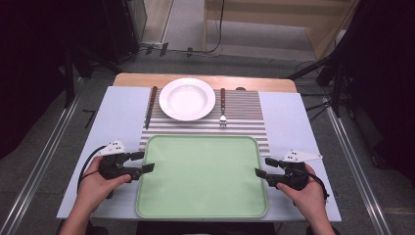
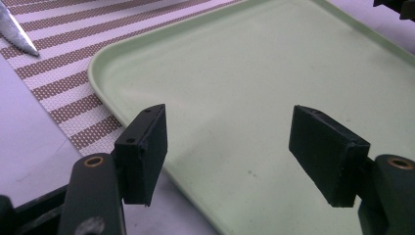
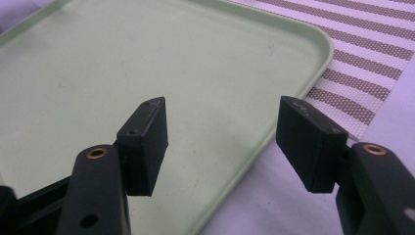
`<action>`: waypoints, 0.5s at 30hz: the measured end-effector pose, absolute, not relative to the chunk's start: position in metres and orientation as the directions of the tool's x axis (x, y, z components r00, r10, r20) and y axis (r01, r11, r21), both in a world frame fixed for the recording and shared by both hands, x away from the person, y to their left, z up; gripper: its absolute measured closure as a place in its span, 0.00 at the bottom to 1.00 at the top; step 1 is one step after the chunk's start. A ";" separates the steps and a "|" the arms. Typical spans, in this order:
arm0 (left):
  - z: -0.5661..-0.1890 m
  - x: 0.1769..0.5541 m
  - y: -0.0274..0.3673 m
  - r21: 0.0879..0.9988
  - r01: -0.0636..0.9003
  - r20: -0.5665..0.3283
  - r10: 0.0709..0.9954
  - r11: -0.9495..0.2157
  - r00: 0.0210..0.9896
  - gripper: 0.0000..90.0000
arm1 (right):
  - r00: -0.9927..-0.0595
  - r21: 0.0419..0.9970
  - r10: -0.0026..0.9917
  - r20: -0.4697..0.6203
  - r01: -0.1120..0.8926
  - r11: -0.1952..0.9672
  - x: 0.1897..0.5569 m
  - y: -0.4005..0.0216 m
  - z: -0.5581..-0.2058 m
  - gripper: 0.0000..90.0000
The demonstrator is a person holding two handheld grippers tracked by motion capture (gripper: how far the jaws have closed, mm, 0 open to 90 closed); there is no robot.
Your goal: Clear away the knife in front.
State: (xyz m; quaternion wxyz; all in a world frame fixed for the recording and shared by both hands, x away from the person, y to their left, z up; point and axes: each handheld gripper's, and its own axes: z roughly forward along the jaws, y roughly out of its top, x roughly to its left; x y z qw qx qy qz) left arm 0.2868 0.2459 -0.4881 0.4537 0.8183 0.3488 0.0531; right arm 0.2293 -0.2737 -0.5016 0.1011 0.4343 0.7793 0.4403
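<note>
The left tool point(image 1: 149, 168) hangs with jaws wide and nothing between them right at the left rim of the pale green tray point(image 1: 203, 196), which lies flat at the near middle of the desk point(image 1: 122, 112), its far edge over the striped placemat point(image 1: 244, 110). The tray lies directly inward from each tool (both equally near). At its right rim, the right tool point(image 1: 259, 172) also stands open and unloaded, facing back across it.

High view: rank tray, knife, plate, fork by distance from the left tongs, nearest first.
From the left tongs, open at the tray's left edge:
1. Tray, right beside the tongs, at its left rim.
2. Knife, straight beyond, on the striped mat's left edge.
3. Plate, farther back, at the mat's middle.
4. Fork, right of the plate, farthest.
</note>
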 end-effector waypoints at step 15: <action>-0.490 0.289 0.250 0.777 0.524 -0.213 0.637 -0.350 0.741 0.34 | -0.596 0.775 0.779 0.195 0.581 0.251 0.231 -0.273 -0.506 0.38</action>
